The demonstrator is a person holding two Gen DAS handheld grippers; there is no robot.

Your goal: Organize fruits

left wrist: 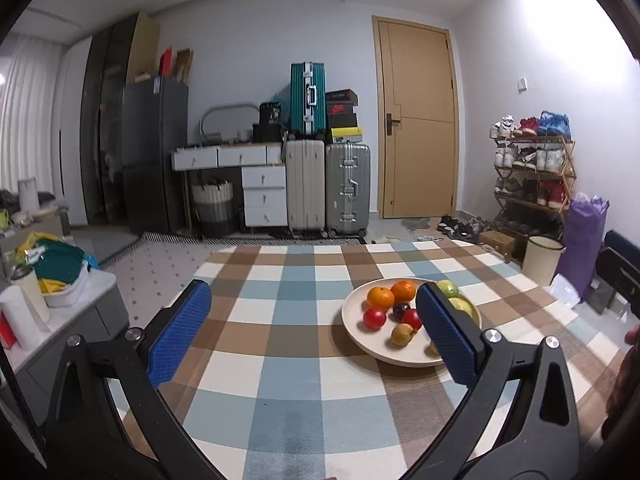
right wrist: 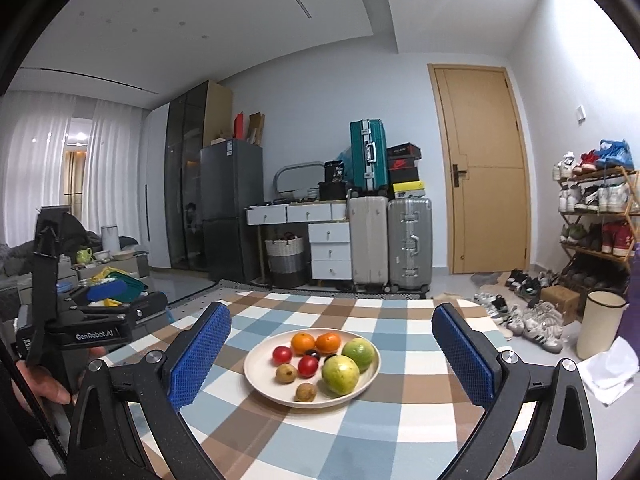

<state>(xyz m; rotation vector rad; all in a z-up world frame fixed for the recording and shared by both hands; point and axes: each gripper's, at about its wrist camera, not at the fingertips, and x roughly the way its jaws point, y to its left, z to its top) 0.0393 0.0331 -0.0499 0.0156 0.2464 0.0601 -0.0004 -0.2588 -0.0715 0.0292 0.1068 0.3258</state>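
Both claws spread wide, nothing held: left gripper, right gripper. Fruit all on plate, mid checked tablecloth. Risk: round fruit packed close, so pad nudges neighbour, green guava rolls off shallow rim.

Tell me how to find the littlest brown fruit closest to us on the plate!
Look at the checked tablecloth and find the round cream plate in its middle. At the plate's near edge, just left of the big yellow-green fruit, sits the small brown fruit. Another brown one lies further back; this one is nearest the rim, dull and rough beside the shiny red fruits.
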